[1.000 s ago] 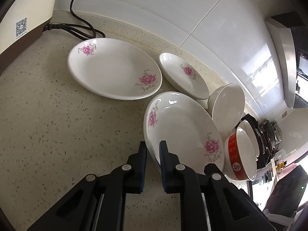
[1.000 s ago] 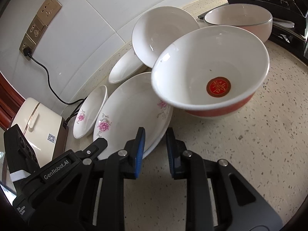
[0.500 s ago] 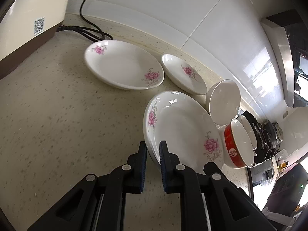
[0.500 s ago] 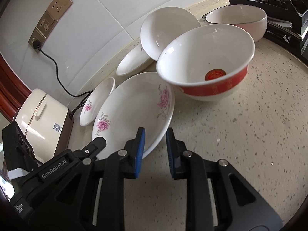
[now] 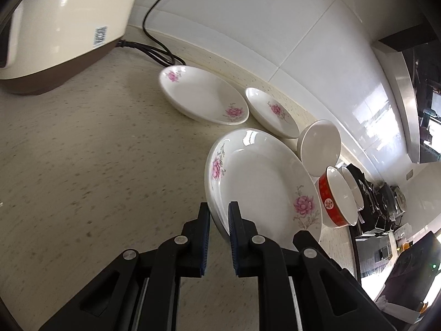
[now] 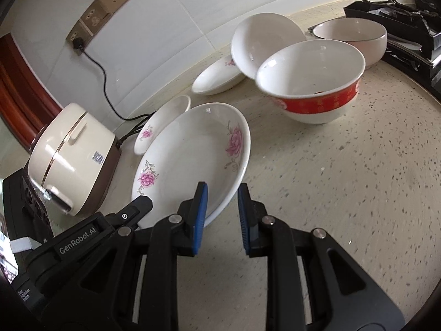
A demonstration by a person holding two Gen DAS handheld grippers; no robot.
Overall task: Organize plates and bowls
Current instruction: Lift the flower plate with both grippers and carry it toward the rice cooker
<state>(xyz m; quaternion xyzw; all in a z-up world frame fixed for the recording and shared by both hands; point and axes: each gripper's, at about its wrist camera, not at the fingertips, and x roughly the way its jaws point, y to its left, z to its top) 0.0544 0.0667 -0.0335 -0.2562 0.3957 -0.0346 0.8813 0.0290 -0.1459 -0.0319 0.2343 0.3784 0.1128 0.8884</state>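
My left gripper [image 5: 219, 209] is shut on the rim of a large white plate with pink flowers [image 5: 264, 184] and holds it tilted above the counter. The same plate [image 6: 193, 151] shows in the right wrist view, with the left gripper [image 6: 137, 207] at its lower edge. My right gripper [image 6: 222, 193] is open and empty beside that plate's rim. Two more flowered plates [image 5: 204, 93] [image 5: 271, 111] lie near the wall. A red-banded bowl [image 6: 314, 82] stands on the counter, with a plain white bowl [image 6: 264, 41] and another white bowl [image 6: 352, 38] behind it.
A cream rice cooker [image 6: 71, 154] stands at the left, its black cord [image 6: 102, 77] running to a wall socket [image 6: 102, 13]. A black stove [image 6: 399, 19] lies at the far right. The speckled counter [image 6: 344, 179] stretches to the right of my right gripper.
Both grippers have pulled back from the dishes. The held plate has risen and tilted with my left gripper. The red-banded bowl now stands farther off on the counter.
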